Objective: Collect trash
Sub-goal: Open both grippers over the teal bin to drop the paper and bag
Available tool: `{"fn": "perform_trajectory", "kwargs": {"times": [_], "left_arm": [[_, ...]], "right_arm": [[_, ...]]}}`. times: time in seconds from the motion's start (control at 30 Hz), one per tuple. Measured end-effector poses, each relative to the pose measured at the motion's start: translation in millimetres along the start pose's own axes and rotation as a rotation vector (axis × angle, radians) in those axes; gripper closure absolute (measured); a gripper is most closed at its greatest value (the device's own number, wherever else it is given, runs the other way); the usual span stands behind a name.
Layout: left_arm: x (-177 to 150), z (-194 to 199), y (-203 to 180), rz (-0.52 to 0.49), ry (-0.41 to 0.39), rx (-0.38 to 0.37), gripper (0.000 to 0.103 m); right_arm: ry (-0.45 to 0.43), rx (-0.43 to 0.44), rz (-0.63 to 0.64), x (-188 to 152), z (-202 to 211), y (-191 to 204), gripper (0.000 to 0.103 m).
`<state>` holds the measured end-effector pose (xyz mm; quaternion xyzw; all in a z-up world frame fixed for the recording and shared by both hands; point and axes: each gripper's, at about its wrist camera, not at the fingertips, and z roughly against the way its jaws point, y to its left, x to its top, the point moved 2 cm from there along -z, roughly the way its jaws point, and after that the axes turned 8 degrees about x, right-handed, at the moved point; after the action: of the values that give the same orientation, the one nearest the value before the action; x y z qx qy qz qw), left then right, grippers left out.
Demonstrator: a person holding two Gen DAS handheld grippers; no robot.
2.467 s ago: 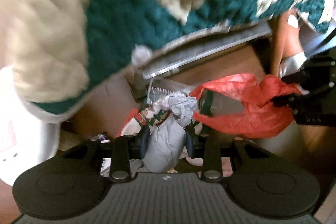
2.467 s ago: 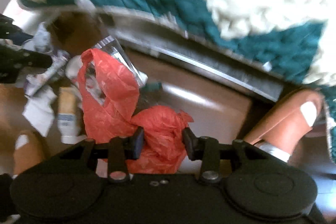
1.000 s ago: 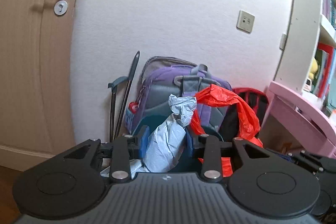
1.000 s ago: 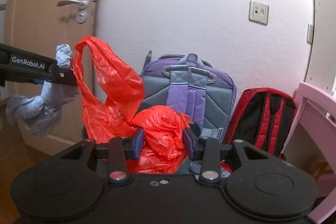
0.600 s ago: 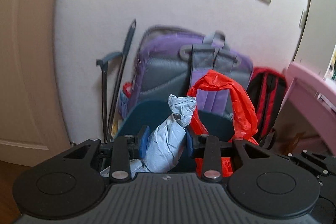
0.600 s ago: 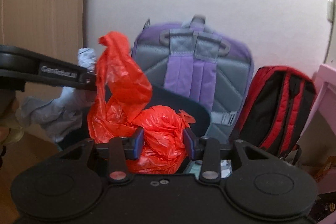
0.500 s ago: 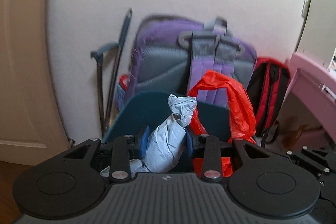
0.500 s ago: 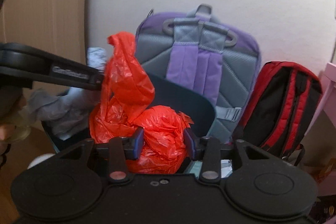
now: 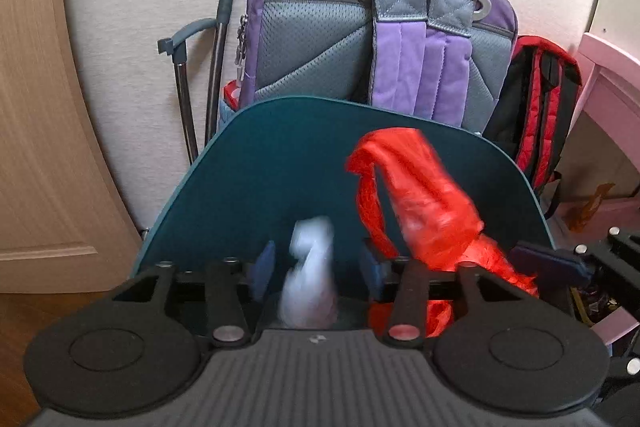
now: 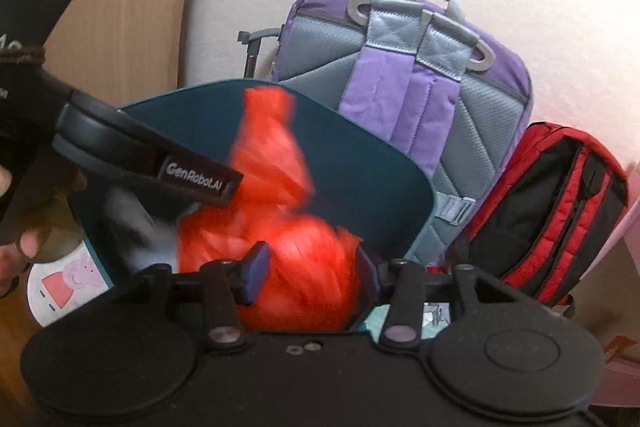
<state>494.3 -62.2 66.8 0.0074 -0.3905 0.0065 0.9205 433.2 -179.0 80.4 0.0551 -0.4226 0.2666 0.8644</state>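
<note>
Grey wad point(image 9: 310, 283) between opening left hand-held gripper point(image 9: 316, 269) (blurred).

Motion smeared the grey wad point(image 9: 310, 279) and the red bag point(image 10: 280, 227) in front of the teal bin point(image 9: 280, 163). The bin's interior was hidden, and the purple backpack point(image 9: 380, 39) behind it lost its base.

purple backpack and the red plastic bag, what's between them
The raised back wall of the teal trash bin stands between the red plastic bag and the purple backpack; both wrist views show it.
</note>
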Motion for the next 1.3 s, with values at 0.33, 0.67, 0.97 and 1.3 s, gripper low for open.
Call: {"fn": "perform_trajectory", "kwargs": {"times": [0.33, 0.67, 0.97, 1.3], "left_arm": [[1, 46, -1, -0.039, -0.057, -0.004, 0.041], [-20, 120, 11, -0.052, -0.109, 0.005, 0.041], [-54, 178, 17, -0.084, -0.128, 0.006, 0.037], [-118, 211, 34, -0.096, -0.101, -0.057, 0.019]], "right_arm": [[-0.062, 0.02, -0.095, 1, 38, -3, 0.053], [-0.104, 0.071, -0.13, -10, 99, 21, 0.052], [-0.126, 0.109, -0.142, -23, 145, 45, 0.051], [-0.088, 0.198, -0.159, -65, 161, 76, 0.05]]}}
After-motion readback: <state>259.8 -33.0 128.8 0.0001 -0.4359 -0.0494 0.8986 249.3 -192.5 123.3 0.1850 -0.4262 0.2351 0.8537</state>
